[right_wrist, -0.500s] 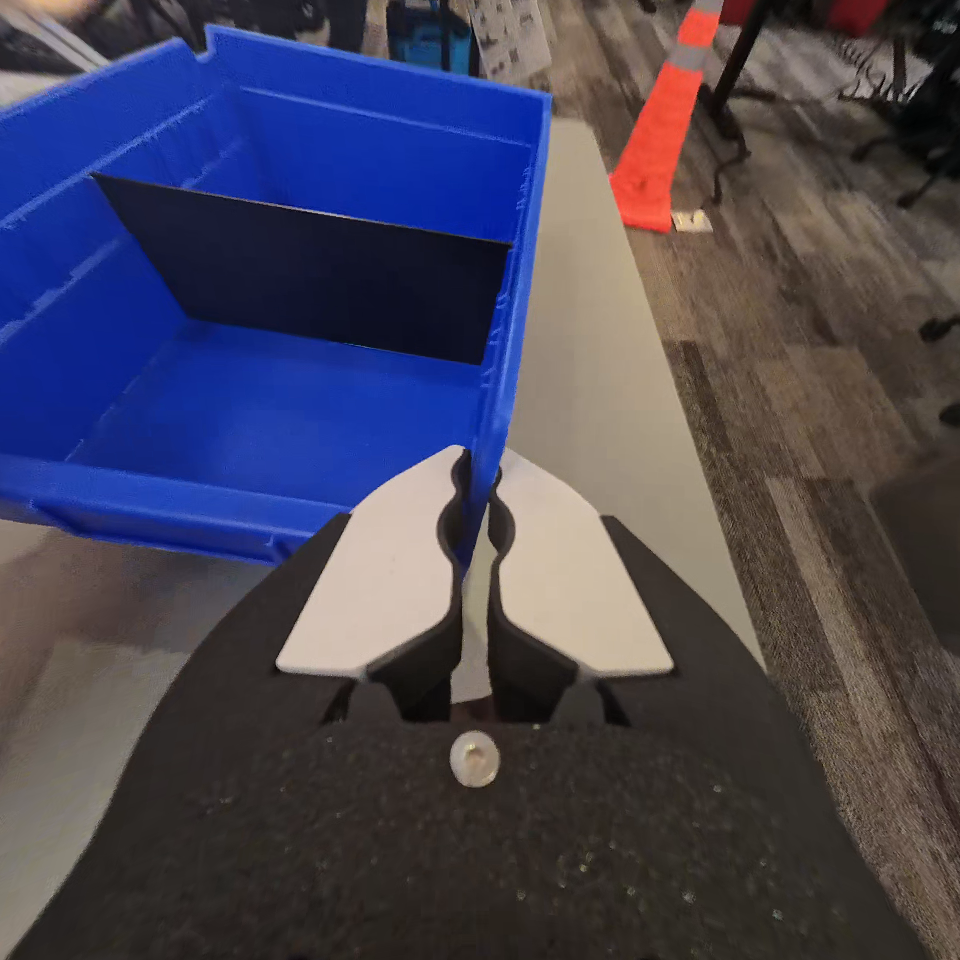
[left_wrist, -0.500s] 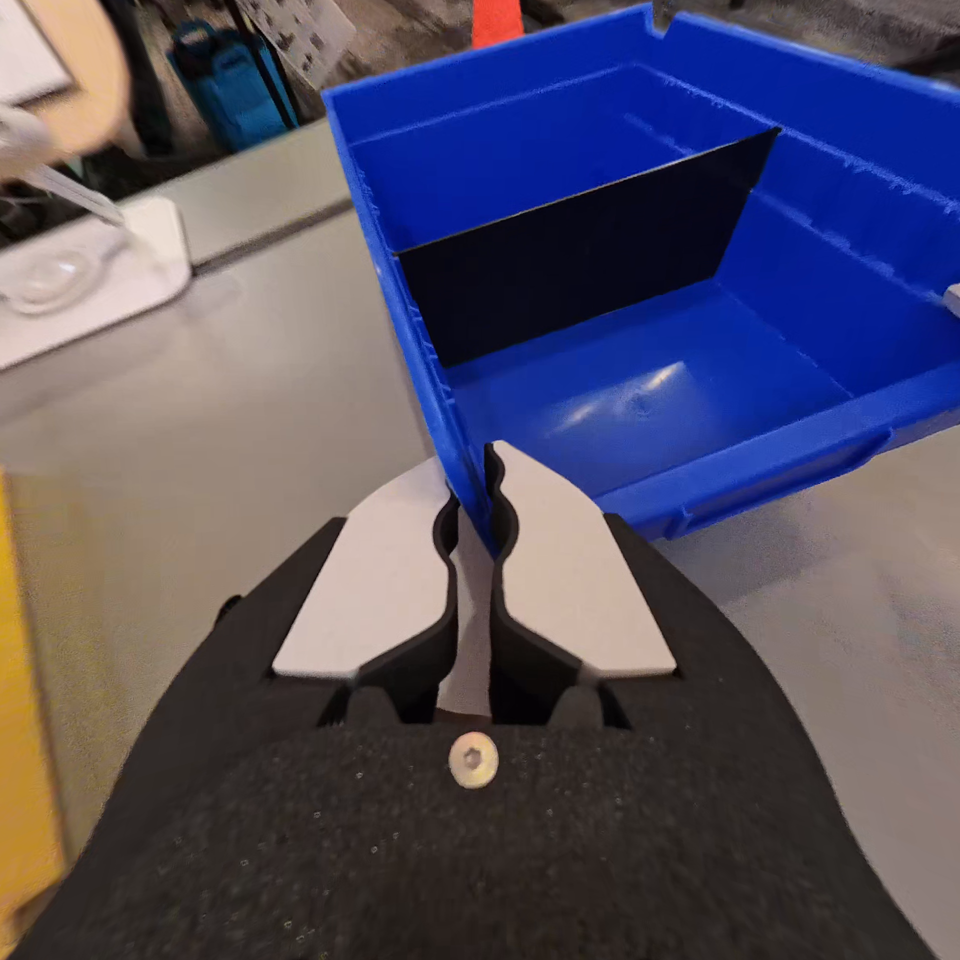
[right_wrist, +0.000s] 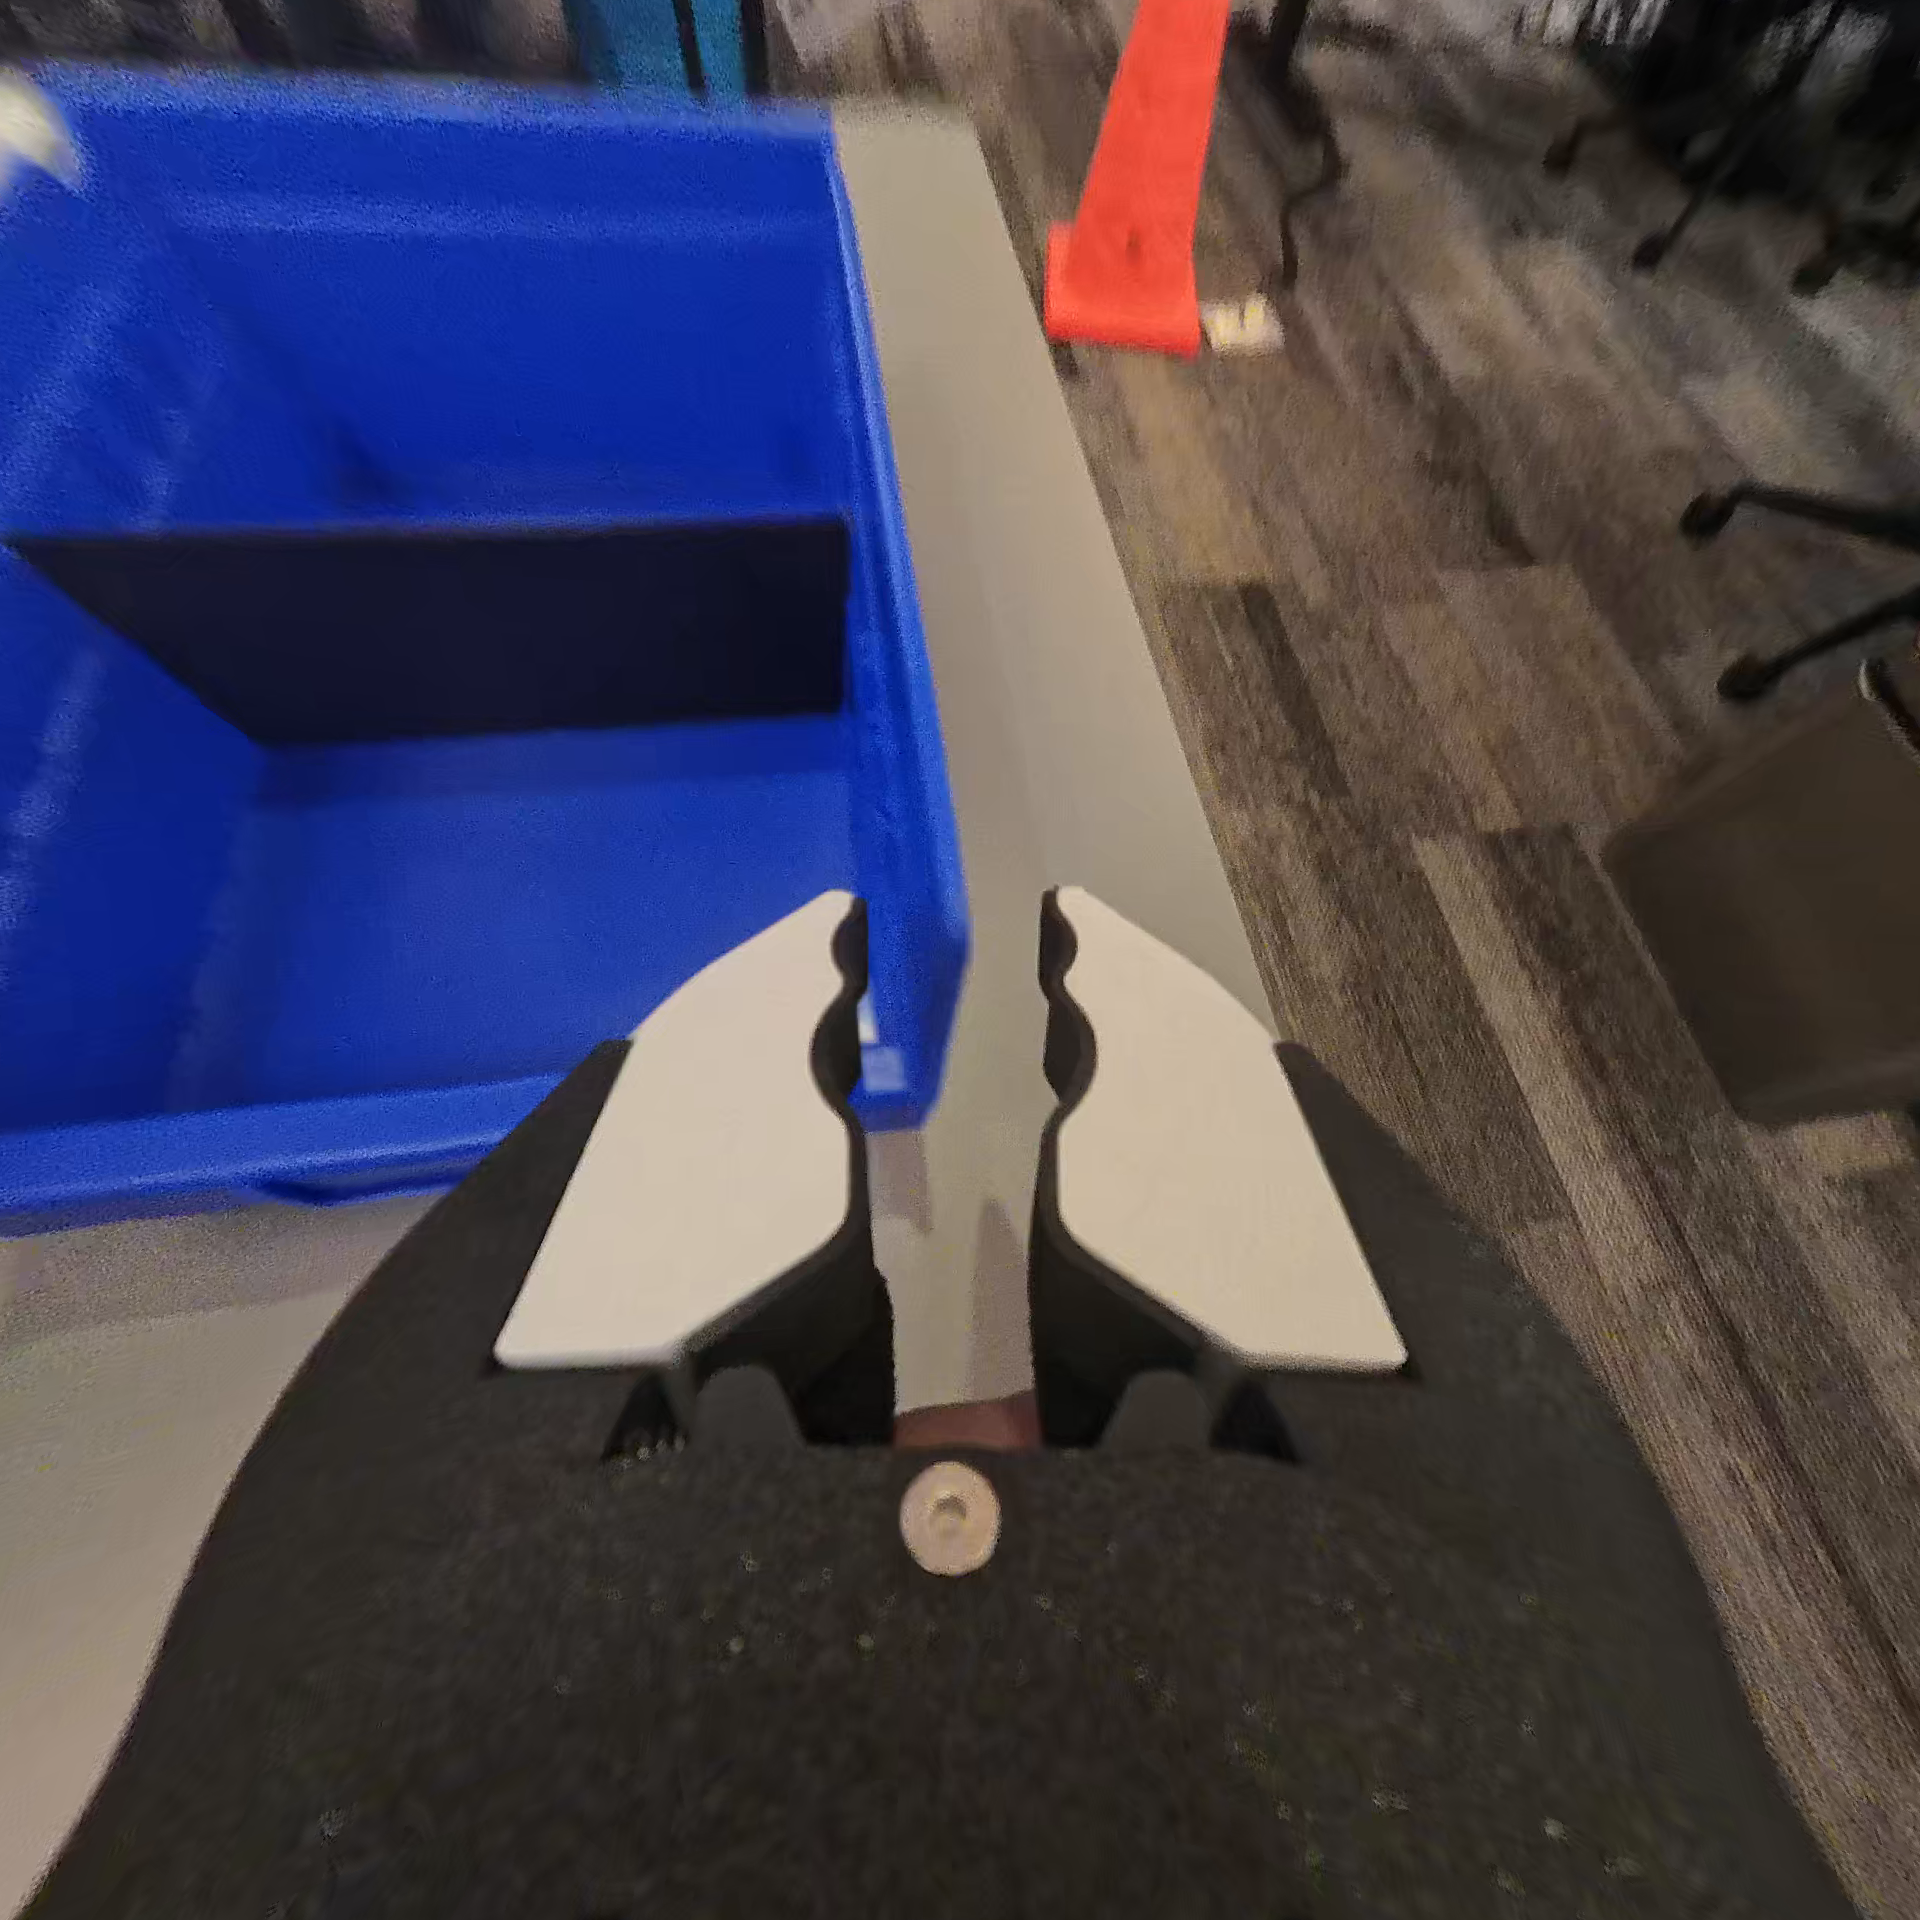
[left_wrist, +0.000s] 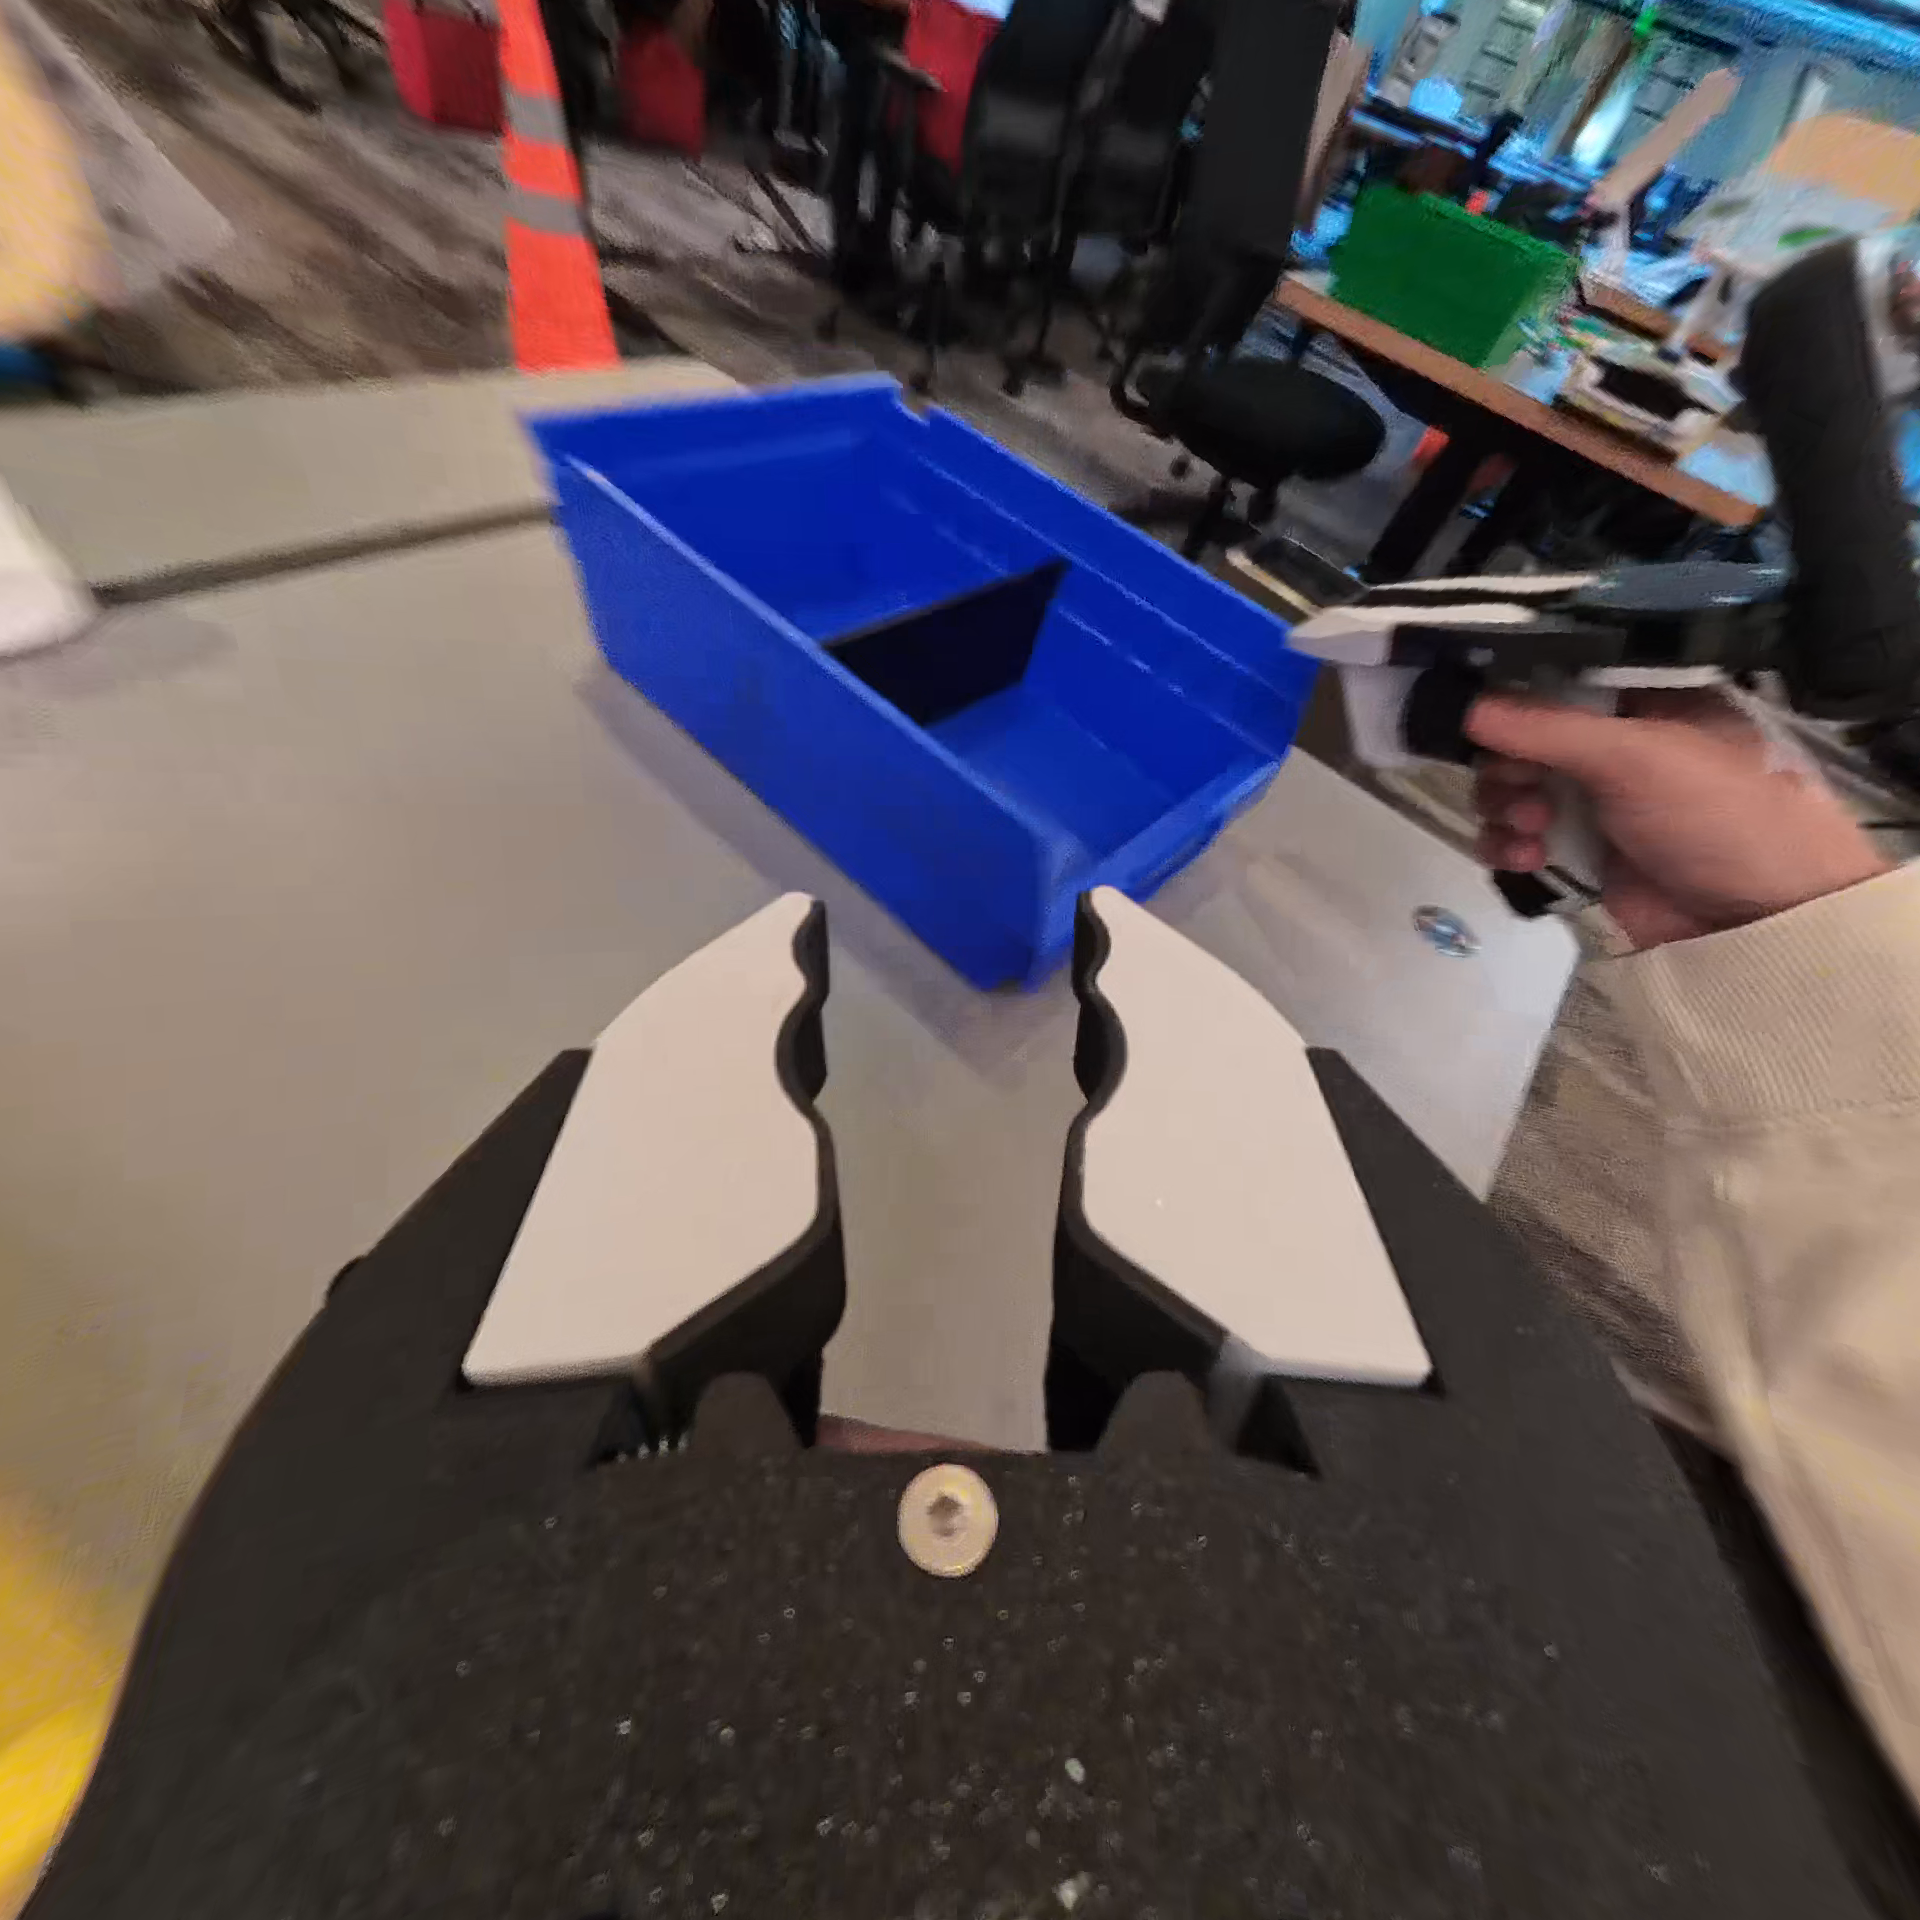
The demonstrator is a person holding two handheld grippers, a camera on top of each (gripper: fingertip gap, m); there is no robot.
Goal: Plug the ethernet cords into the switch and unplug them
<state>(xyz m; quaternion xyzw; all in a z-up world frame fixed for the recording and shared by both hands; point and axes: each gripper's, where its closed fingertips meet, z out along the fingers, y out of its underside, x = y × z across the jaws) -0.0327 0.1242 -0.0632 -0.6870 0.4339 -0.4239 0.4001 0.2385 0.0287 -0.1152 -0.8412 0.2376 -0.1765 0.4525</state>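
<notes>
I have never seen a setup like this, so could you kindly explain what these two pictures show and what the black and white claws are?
There is no robot: a person holds a hand-held two-finger gripper in each hand, and each gripper carries a camera looking forward along its fingers. One picture comes from the left gripper, the other from the right gripper. Both are open and hold nothing. The right gripper, gripped by a hand, also shows farther off in the left view. On the grey table stands an empty blue bin with a black divider. An orange cone stands on the floor beyond. No ethernet cords or switch appear in either view.
</notes>
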